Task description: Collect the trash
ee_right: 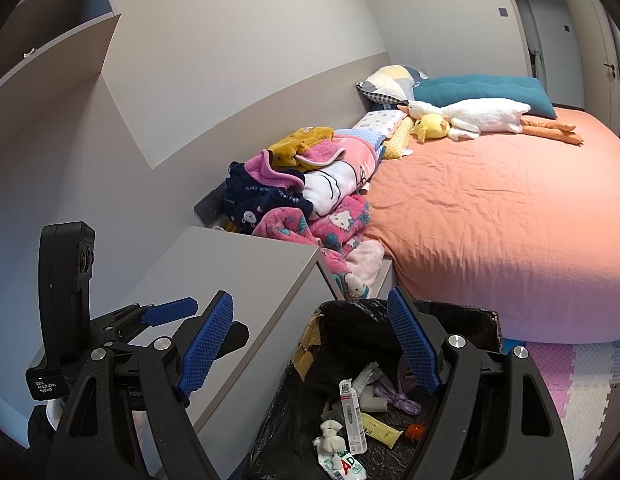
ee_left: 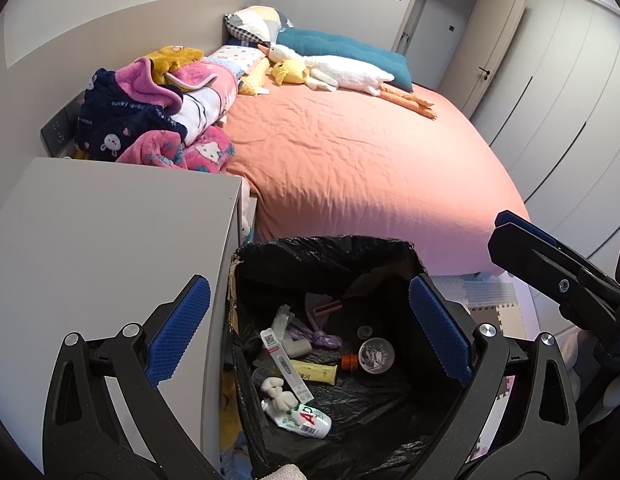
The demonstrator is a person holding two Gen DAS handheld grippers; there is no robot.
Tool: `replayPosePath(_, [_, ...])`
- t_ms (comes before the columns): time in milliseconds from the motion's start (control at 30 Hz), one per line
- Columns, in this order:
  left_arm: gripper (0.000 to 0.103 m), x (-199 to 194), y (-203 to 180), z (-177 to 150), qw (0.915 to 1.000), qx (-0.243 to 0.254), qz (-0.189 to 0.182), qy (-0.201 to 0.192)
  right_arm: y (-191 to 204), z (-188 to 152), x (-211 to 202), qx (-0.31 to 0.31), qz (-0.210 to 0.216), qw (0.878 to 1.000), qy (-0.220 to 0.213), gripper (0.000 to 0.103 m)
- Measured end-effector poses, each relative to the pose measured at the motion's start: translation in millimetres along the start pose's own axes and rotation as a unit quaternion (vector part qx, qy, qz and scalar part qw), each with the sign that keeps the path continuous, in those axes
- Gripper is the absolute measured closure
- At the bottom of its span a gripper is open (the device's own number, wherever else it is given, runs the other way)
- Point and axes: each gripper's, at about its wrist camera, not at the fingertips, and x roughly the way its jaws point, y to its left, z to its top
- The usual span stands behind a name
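Where a wide bed (ee_left: 370,152) in a salmon sheet fills the room, a grey desk (ee_left: 109,240) stands beside it, and a box lined with a black bin bag (ee_left: 330,248) sits between them on the floor. Both tools, the left tool (ee_left: 310,332) and right tool (ee_right: 310,354), hover over it with jaws wide and nothing held. Collected trash (ee_left: 297,364) lies at the bottom: cartons, a tube, a tissue. The loose liner could snag on a descending pad and pull free.

Right gripper (ee_right: 310,354) agape and empty above black-lined trash bin (ee_right: 462,312) beside bed (ee_right: 490,208)
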Motion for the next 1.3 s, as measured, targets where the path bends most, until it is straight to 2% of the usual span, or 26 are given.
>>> replayPosePath(700, [0.007,-0.4,2.6,0.9,0.9998,-0.002,-0.018,0.003,-3.2,2.8,-0.2,-0.002,0.000,1.000,0.001,0.023])
replayPosePath(1133, [0.007,-3.1,-1.7,-3.5,0.9998,0.018,0.012,-0.005,-8.2,3.6,-5.6,-0.003,0.000,1.000,-0.002,0.023])
replayPosePath(1300, [0.007,-5.5,-2.0,-4.7,0.9997,0.020,0.013,-0.004,-7.8,3.5,-5.1,-0.003,-0.001,1.000,-0.002,0.023])
